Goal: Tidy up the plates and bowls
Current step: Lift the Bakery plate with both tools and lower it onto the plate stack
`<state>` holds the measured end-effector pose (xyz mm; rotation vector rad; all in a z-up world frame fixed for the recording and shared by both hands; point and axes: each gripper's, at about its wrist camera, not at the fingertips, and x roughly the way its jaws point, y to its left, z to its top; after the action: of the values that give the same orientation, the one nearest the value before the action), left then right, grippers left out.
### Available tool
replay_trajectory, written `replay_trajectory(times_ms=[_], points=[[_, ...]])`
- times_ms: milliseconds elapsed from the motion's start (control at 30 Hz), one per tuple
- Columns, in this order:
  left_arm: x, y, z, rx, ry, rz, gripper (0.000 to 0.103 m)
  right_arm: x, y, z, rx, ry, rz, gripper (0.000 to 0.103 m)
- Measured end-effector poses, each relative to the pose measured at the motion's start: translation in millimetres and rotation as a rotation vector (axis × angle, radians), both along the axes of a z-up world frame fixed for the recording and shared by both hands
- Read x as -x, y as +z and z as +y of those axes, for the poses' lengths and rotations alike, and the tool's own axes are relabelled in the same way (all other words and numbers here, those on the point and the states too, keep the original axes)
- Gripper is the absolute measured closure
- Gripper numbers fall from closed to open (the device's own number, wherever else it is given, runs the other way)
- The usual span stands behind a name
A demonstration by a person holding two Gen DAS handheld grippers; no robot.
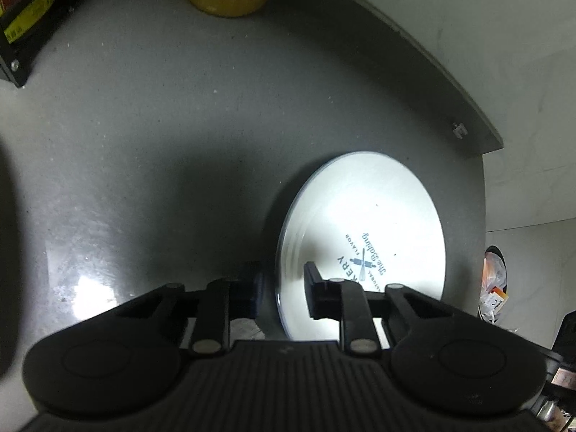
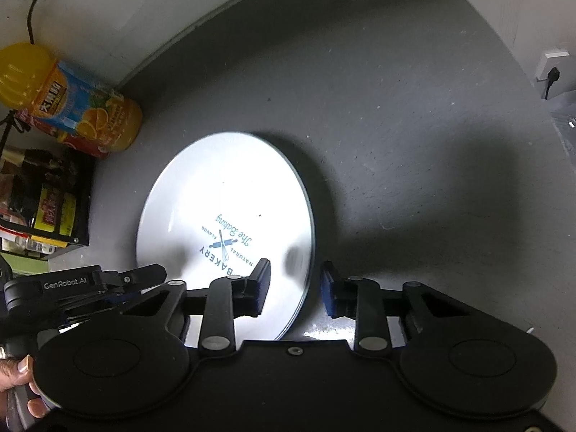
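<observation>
A white plate [image 1: 363,223] with a blue bakery logo lies flat on the grey counter [image 1: 180,144]. My left gripper [image 1: 282,288] is open and straddles the plate's left rim: one finger is over the plate, the other over the counter. In the right wrist view the same plate [image 2: 230,194] fills the middle. My right gripper [image 2: 296,289] is open too and straddles the right rim. The left gripper [image 2: 158,273] also shows at the plate's left edge in that view. No bowl is in view.
An orange juice bottle [image 2: 72,104] and a black rack of packets [image 2: 46,201] stand at the left by the wall. A wall socket [image 2: 550,72] is at the right. A bag [image 1: 495,284] hangs past the counter's edge. A hand [image 2: 16,381] holds the left gripper.
</observation>
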<state>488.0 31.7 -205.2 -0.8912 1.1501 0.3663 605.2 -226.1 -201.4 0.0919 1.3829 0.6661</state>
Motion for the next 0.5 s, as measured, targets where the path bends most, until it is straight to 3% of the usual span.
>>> replay_trajectory(times_ms=[133, 367, 500], points=[[-2.9, -6.1, -1.8, 0.019, -0.01, 0.006, 0.091, 0.7, -6.7, 3.8, 0.011, 0.02, 0.011, 0.078], [-6.6, -10.5, -1.5, 0.027, -0.02, 0.008, 0.092, 0.9, -7.6, -0.2, -0.002, 0.0, 0.007, 0.09], [-5.4, -4.8, -0.1, 0.022, -0.016, 0.002, 0.092, 5.5, 1.4, -1.0, -0.014, 0.019, -0.035, 0.091]])
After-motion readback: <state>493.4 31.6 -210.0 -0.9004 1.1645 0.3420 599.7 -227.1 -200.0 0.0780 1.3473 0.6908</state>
